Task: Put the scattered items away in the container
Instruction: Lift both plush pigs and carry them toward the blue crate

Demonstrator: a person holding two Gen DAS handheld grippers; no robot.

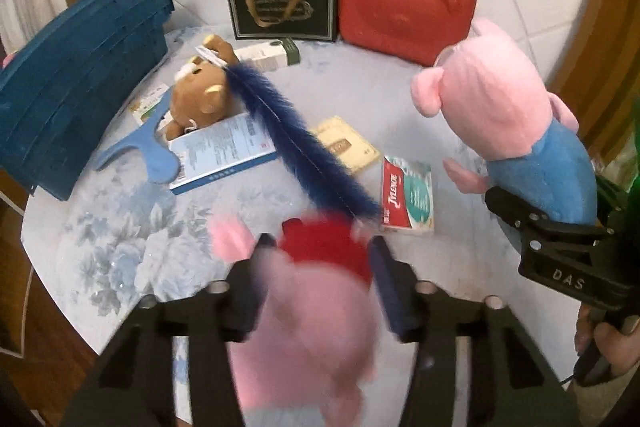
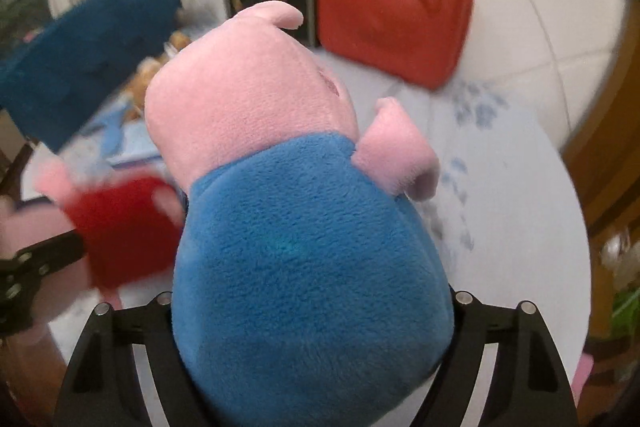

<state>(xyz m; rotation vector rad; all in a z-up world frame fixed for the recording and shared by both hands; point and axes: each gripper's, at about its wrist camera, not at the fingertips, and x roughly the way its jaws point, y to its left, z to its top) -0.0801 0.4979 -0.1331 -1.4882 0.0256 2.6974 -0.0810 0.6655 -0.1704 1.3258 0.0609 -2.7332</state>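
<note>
Two plush pigs: both being held up over the flowered bedsheet (image 1: 120, 219), one per gripper.
Red-dress pig (image 1: 316, 291): pink head, red body, blurred; sitting between left gripper (image 1: 320, 283) fingers, close to lens.
Left gripper: fingers (image 1: 384, 287) partly closed, pressing on red-dress pig from both sides.
Blue-shirt pig (image 2: 304, 219): pink head w/ ear up, blue fuzzy body, pink arm sticking out right; filling most of right wrist view.
Right gripper (image 2: 316, 311): fingers standing wide, clamping blue body; fingertips hidden behind plush.
Blue crate (image 1: 84, 75): dark blue container, lying at far left of sheet, well apart from both pigs.
Scattered on sheet: brown bear (image 1: 200, 95), navy furry strip (image 1: 296, 139), blue hanger (image 1: 144, 155), Tylenol box (image 1: 408, 195), yellow packet (image 1: 348, 143).
Back edge: red case (image 1: 404, 7) standing beside black box (image 1: 280, 7).
</note>
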